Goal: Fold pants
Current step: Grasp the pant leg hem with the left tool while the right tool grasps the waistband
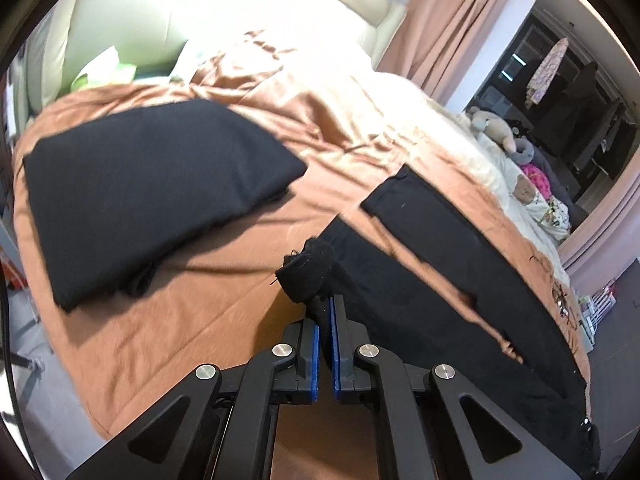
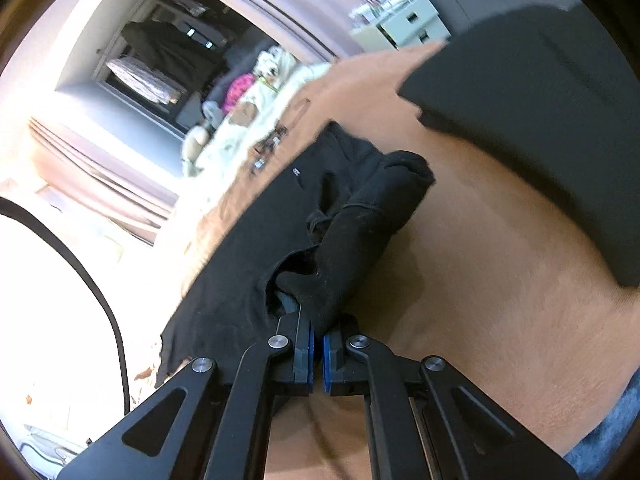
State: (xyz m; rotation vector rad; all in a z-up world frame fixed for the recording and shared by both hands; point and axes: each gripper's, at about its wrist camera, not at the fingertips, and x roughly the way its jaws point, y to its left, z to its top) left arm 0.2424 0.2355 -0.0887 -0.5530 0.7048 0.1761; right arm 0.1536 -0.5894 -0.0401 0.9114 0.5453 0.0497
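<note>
Pants (image 1: pixel 460 280) lie stretched across the brown bedspread (image 1: pixel 180 280). Left gripper (image 1: pixel 325 320) is clamped on 1 bunched black edge protruding past its fingertips; right gripper (image 2: pixel 319 328) pinches another gathered fold, near a folded black stack (image 2: pixel 540 120).

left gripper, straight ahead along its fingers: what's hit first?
The left gripper is already shut on the black pants; the bunched fabric sits directly ahead. Beyond that, probably the rust-brown bedspread; depth is unclear.
</note>
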